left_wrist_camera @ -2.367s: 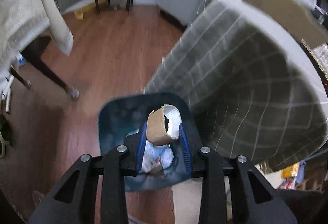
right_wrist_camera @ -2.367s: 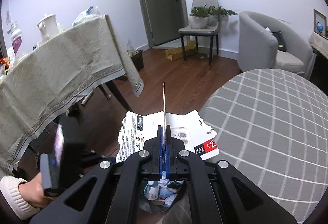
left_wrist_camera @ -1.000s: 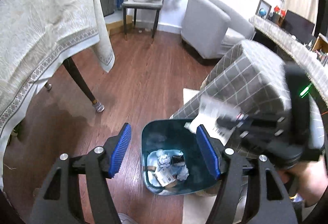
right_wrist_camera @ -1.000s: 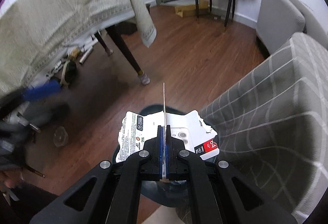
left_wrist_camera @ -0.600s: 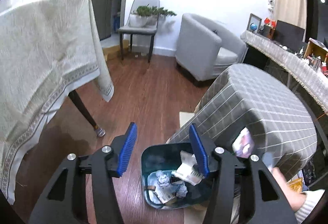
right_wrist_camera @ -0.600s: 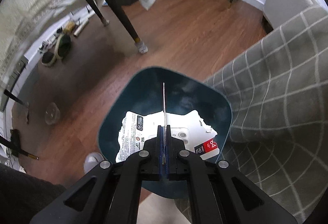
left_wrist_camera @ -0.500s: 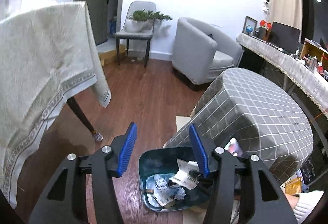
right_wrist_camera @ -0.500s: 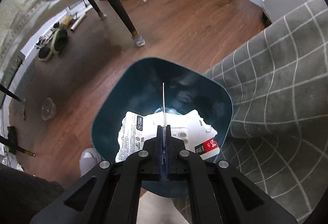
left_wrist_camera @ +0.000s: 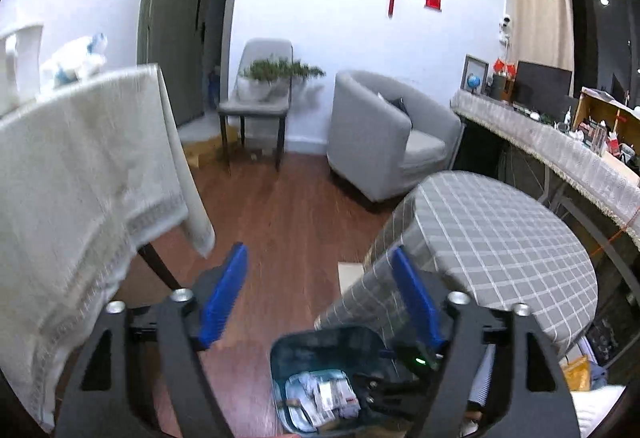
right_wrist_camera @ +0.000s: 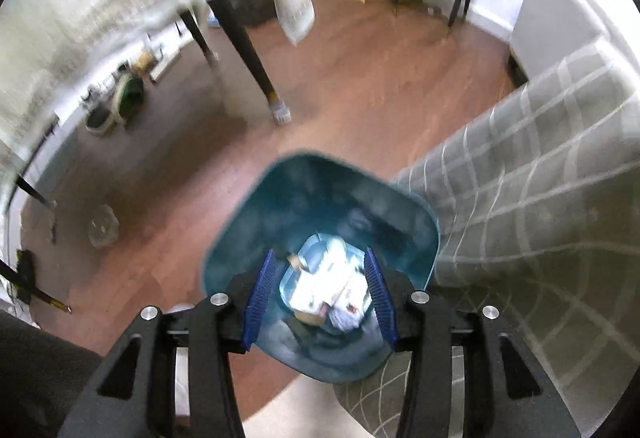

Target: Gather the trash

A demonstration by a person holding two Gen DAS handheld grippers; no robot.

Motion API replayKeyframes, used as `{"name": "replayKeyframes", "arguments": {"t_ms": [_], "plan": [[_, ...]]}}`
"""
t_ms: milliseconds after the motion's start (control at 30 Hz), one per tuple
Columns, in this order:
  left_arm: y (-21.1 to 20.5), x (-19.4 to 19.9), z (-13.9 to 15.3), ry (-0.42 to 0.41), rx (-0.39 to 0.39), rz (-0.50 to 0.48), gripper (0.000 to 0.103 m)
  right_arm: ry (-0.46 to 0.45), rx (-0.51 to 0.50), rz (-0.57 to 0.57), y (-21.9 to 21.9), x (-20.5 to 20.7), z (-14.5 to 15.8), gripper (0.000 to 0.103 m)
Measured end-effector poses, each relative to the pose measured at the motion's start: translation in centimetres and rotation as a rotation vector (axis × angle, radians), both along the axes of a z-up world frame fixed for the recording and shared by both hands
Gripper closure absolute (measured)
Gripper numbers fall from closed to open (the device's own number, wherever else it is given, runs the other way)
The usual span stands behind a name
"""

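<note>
a: what has just changed over the bin?

b: the right tongs (right_wrist_camera: 320, 294) no longer pinch the torn printed wrapper. half a second ago it stood clamped edge-on between the blue pads; now the jaws are opening and nothing sits between them. they hang straight over the teal trash bin (right_wrist_camera: 320, 205).

a: so where is the wrapper?

b: down in the bin, i think. the white and red scraps (right_wrist_camera: 332, 286) on the bottom look like it lying on the older trash, though the view is blurred, so i can't pick it out from the rest for sure.

a: and the other hand?

b: the left tongs (left_wrist_camera: 320, 298) are released too, jaws opening wide and empty. the cardboard roll piece they carried earlier is gone from them. they have lifted away: the bin (left_wrist_camera: 320, 350) now sits low in their view, and the grey checked table (left_wrist_camera: 500, 238) beside it shows its whole top.

a: meaning for the task?

b: both pieces look delivered. both hands are free, so the next thing is to find more trash around the room.
</note>
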State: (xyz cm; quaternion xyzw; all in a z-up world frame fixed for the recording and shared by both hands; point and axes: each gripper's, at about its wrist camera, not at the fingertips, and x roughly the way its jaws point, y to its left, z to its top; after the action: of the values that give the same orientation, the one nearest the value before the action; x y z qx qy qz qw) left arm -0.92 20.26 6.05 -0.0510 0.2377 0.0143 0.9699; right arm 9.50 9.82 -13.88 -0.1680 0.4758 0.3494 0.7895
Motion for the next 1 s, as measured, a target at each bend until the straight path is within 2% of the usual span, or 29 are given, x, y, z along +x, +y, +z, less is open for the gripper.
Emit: {"name": "replayKeyframes", "arguments": {"t_ms": [67, 133, 200, 267, 300, 400, 567, 633, 800, 900, 1000], "plan": [[-0.4, -0.4, 0.7, -0.041, 0.029, 0.027, 0.014, -0.028, 0.100, -0.033, -1.6, -0.8, 3.1, 0.044], [-0.7, -0.9, 0.7, -0.058, 0.011, 0.030, 0.009, -0.040, 0.208, -0.065, -3.5, -1.5, 5.9, 0.020], [-1.4, -1.8, 0.2, -0.067, -0.006, 0.041, 0.007, -0.123, 0.223, -0.092, -5.3, -2.4, 8.3, 0.018], [-2.6, -2.1, -0.4, -0.056, 0.015, 0.045, 0.006, -0.243, 0.204, -0.134, -7.7, -3.1, 11.1, 0.014], [-3.0, -2.2, -0.6, -0.052, 0.027, 0.048, 0.006, -0.270, 0.207, -0.152, -8.8, -3.2, 12.0, 0.011], [-4.5, -2.5, -1.0, -0.040, 0.066, 0.086, 0.005, -0.336, 0.238, -0.237, -13.9, -3.9, 14.6, 0.008], [-6.4, -3.3, -1.8, 0.009, 0.070, 0.085, 0.003, -0.473, 0.192, -0.338, -20.8, -5.5, 16.4, 0.004], [-6.9, -3.7, -2.3, 0.006, 0.093, 0.103, 0.003, -0.531, 0.170, -0.386, -23.4, -6.4, 17.0, 0.004], [-7.8, -4.2, -3.7, 0.037, 0.066, 0.112, 0.003, -0.547, 0.195, -0.434, -28.9, -7.7, 17.6, 0.004], [-8.6, -4.3, -4.5, 0.050, 0.099, 0.111, 0.003, -0.566, 0.196, -0.448, -31.4, -9.0, 17.7, 0.004], [-8.9, -4.1, -5.4, 0.067, 0.096, 0.106, 0.003, -0.571, 0.197, -0.466, -32.9, -9.7, 17.1, 0.004]]}}
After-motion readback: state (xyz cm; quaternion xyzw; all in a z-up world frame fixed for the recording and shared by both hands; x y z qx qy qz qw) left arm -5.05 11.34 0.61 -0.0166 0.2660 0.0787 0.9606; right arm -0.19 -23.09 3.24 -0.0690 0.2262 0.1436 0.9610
